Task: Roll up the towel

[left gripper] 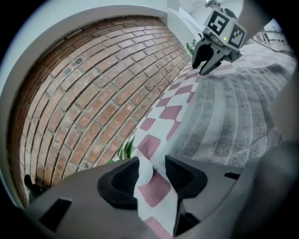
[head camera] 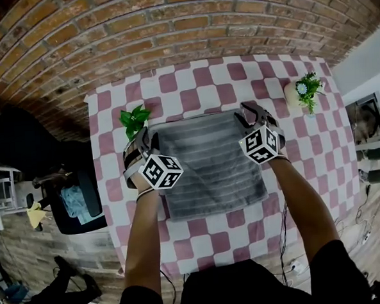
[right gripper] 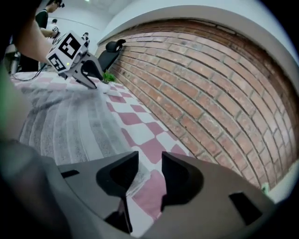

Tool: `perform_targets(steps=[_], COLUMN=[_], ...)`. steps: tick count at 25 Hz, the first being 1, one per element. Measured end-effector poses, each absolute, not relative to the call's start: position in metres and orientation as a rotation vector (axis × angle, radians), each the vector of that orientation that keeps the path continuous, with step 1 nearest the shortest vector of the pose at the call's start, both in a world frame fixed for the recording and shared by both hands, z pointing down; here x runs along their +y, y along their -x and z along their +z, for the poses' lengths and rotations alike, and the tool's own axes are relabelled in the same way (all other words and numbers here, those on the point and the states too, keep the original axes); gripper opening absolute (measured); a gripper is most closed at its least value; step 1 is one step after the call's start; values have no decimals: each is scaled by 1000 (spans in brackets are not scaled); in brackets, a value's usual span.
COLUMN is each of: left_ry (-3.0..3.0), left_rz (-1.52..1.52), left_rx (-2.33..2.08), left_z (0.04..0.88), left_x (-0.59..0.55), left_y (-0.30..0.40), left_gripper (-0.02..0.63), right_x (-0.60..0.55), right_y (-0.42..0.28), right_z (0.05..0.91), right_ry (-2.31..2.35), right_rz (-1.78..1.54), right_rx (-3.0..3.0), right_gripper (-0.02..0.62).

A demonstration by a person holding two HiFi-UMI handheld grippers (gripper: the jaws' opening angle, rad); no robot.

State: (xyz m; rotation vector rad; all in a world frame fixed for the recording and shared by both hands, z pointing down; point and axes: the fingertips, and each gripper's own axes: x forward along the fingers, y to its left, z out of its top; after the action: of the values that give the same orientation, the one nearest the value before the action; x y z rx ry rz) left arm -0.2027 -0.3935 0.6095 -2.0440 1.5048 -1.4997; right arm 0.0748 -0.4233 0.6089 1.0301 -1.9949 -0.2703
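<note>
A grey striped towel (head camera: 210,163) lies flat on the pink-and-white checked tablecloth (head camera: 193,93). My left gripper (head camera: 145,135) is at the towel's far left corner and my right gripper (head camera: 249,112) at its far right corner. In the left gripper view the left gripper (left gripper: 152,170) stands slightly open over the cloth, with the towel (left gripper: 233,116) beside it and the right gripper (left gripper: 210,58) across. In the right gripper view the right gripper (right gripper: 149,169) is slightly open; a towel (right gripper: 65,121) corner lies loose by one jaw, and the left gripper (right gripper: 88,73) shows opposite.
A brick wall (head camera: 169,27) runs along the table's far edge. A green leafy plant (head camera: 134,119) stands just beyond the left gripper. A small potted plant (head camera: 305,91) sits at the far right. A black chair (head camera: 77,203) stands left of the table.
</note>
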Motion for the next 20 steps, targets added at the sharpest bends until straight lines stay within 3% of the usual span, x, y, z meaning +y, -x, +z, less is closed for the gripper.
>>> perform_targets(steps=[2, 10, 20], left_ry=[2071, 2362, 2678], left_rz=[-1462, -1409, -1459], left_rx=[1541, 1524, 1608], left_z=[602, 592, 613], left_x=[-382, -290, -144], left_y=[203, 199, 186], left_gripper=[219, 202, 177], right_x=[-413, -301, -168], right_y=[-78, -92, -122], right_z=[598, 579, 602], right_ry=[-1080, -920, -898], right_rz=[-239, -165, 155], right_rx=[-2040, -2169, -2237], right_gripper=[153, 154, 155])
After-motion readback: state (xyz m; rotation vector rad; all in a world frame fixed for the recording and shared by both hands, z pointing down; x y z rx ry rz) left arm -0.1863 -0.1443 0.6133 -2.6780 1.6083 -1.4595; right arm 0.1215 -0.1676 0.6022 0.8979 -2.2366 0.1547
